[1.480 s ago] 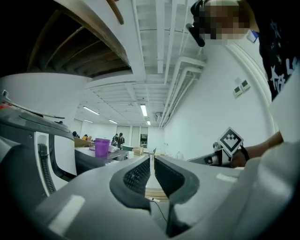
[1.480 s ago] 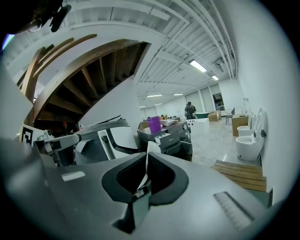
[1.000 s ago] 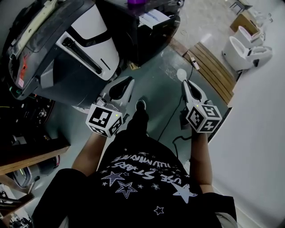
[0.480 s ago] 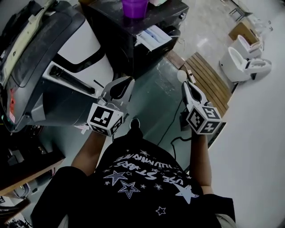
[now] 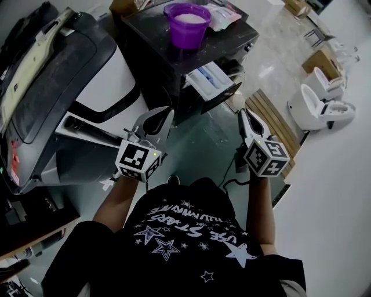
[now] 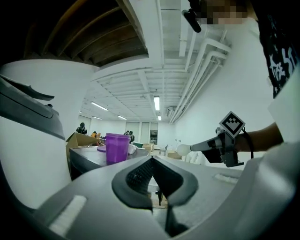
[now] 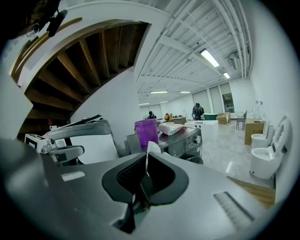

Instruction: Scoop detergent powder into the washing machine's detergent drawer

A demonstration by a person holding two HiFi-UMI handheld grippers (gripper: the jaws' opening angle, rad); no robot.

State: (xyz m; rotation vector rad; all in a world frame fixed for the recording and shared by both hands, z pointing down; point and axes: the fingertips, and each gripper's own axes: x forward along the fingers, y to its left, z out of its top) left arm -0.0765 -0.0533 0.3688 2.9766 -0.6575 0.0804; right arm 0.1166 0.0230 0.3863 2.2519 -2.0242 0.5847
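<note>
Head view: the washer (image 5: 229,42) stood ahead of the person with its drawer (image 5: 211,78) pulled out from the front, and a purple cup (image 5: 186,28) of white powder (image 5: 188,17) sat on its top. The left gripper (image 5: 164,116) and right gripper (image 5: 243,114) both hung below the drawer and clear of the washer. A white spoon (image 5: 236,102) projected from the right gripper. Its long axis followed the gripper's length, with the bowl leading toward the washer's front. Left gripper view: the jaws were pressed together with nothing between them. To the right of the washer, the spoon lay almost level with its bowl toward the washer. Right gripper view: the jaws pinched the spoon's thin handle. The spoon was seen nearly end-on, its bowl aimed at the cup on the washer. Judged stage: the drawer was open and the spoon was in grip, but the spoon was well short of the cup. The scoop, the carry and the tipping into the drawer appeared to remain. Whether the drawer already held powder could not be told.
</note>
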